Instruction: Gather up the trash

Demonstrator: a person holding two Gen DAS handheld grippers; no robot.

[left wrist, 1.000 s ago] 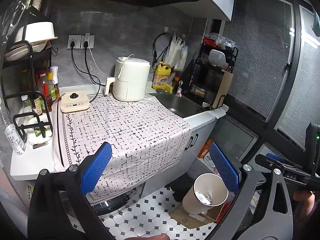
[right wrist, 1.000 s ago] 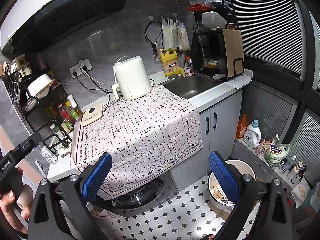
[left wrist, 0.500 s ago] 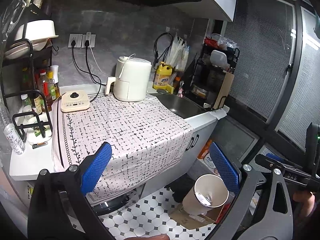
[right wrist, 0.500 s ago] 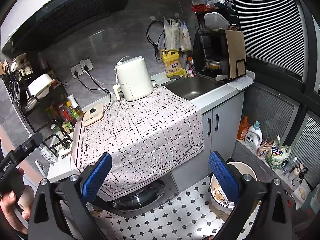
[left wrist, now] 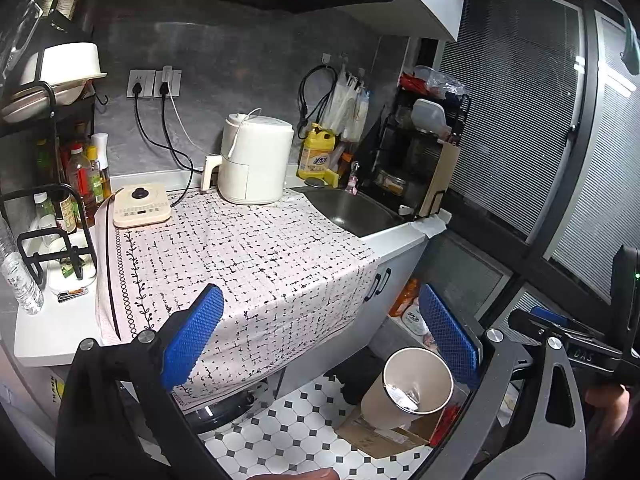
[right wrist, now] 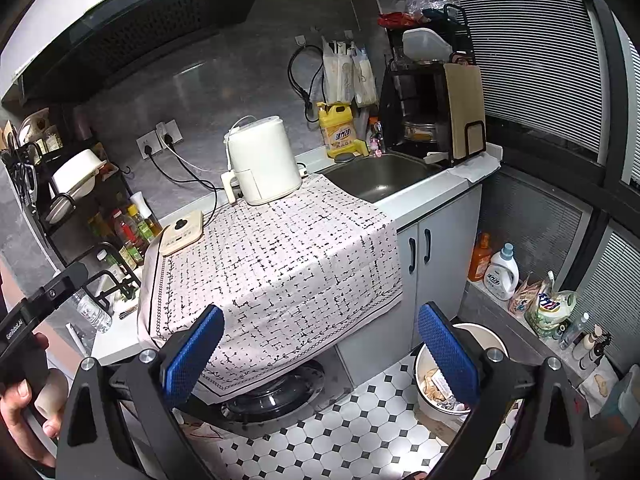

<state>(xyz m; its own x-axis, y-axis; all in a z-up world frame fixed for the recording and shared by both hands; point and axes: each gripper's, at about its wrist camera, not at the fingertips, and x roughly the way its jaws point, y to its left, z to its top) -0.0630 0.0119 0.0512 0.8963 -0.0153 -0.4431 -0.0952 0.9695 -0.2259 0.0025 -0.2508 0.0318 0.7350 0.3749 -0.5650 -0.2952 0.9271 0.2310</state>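
Observation:
My left gripper (left wrist: 320,336) hangs open and empty in front of the counter's cloth-covered edge. A cream trash bin (left wrist: 400,404) stands on the tiled floor below its right finger, with paper scraps inside. In the right wrist view my right gripper (right wrist: 320,354) is also open and empty above the floor. The same trash bin (right wrist: 486,332) sits partly behind its right finger and holds crumpled trash (right wrist: 434,386). The patterned cloth (left wrist: 248,256) on the counter has no loose trash on it.
A white air fryer (left wrist: 256,160), an induction cooker (left wrist: 142,204) and a sink (left wrist: 352,208) sit on the counter. Bottle racks crowd the left end (left wrist: 76,184). A small object (left wrist: 72,294) lies by a plastic bottle (left wrist: 18,280). Detergent bottles (right wrist: 500,272) line the floor at the right.
Both views drift only slightly. Both grippers stay open and nothing has been taken hold of or let go.

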